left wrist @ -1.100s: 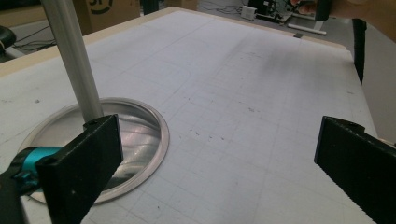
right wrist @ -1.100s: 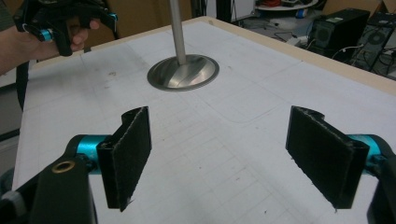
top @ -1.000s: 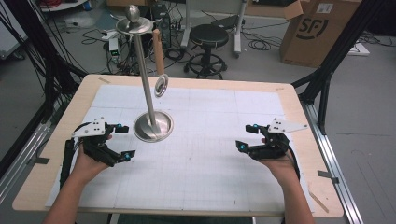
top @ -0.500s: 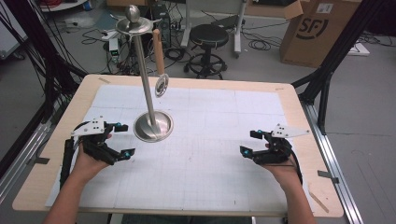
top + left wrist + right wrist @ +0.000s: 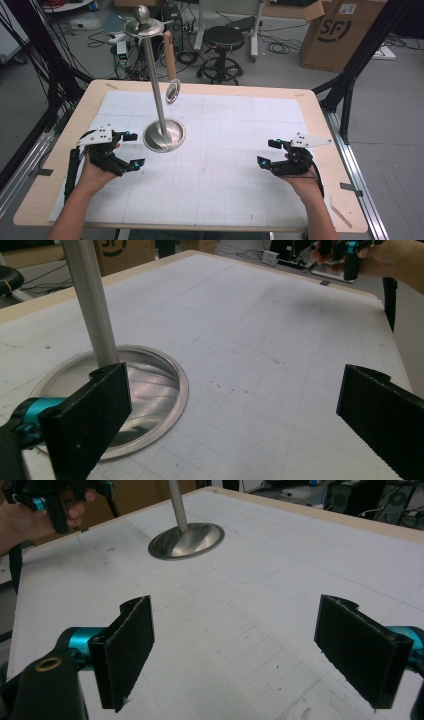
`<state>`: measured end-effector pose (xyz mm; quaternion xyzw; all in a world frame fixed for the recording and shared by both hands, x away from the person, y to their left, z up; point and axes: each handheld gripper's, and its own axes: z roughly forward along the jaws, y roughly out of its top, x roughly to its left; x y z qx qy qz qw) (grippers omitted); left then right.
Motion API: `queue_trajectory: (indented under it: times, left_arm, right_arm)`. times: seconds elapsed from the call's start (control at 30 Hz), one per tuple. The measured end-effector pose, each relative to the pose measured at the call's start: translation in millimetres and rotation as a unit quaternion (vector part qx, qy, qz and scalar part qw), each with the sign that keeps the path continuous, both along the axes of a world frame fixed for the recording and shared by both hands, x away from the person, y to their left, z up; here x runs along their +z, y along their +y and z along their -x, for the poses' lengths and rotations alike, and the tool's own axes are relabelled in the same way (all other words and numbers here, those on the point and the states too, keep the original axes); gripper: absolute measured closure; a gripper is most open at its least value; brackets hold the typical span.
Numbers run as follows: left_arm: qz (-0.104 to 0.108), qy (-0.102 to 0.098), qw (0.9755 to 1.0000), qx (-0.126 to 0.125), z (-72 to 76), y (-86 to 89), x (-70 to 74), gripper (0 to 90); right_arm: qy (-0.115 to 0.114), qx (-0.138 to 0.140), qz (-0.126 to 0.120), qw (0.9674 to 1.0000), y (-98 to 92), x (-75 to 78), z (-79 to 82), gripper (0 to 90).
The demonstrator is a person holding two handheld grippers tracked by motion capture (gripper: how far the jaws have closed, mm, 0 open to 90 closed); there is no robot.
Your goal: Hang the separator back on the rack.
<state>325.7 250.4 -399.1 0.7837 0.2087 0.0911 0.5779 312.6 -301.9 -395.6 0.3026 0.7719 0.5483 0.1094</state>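
A metal stand rises from a round base (image 5: 164,135) on the left half of the white grid mat, its pole (image 5: 154,85) leaning up to a disc with a ball on top (image 5: 142,22). A utensil with a wooden handle (image 5: 170,50) and a round metal end (image 5: 173,91) hangs beside the pole. My left gripper (image 5: 135,149) is open just left of the base, which lies close before its jaws (image 5: 145,390). My right gripper (image 5: 266,152) stands open at the right of the mat; its jaws have just been opening, with nothing between them (image 5: 240,650).
The mat (image 5: 225,190) covers most of the wooden table (image 5: 320,100). Black frame posts stand at the table's left and right sides. Behind the table are a stool (image 5: 224,37), a cardboard box (image 5: 340,30) and floor cables.
My right gripper has slid a little toward the near edge of the table and its jaws stand slightly wider. The left gripper and the stand have not moved.
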Motion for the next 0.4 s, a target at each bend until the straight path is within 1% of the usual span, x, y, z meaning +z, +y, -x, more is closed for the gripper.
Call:
queue_trajectory:
  times: [0.07, 0.27, 0.4]
  left_arm:
    - [0.000, 0.000, 1.0000, -0.001, 0.1, -0.3, 0.0, 1.7]
    - [0.000, 0.001, 1.0000, -0.002, -0.1, -0.3, -0.1, 1.7]
    - [-0.004, 0.000, 1.0000, 0.000, -0.5, -0.6, -0.5, 1.7]
  right_arm:
    - [-0.002, 0.001, 0.001, 1.0000, 0.4, -0.6, -1.2, 15.3]
    - [0.000, 0.005, 0.002, 1.0000, 2.0, -0.9, -0.9, 15.3]
    - [-0.001, 0.004, 0.004, 1.0000, 2.1, -1.1, -1.1, 15.3]
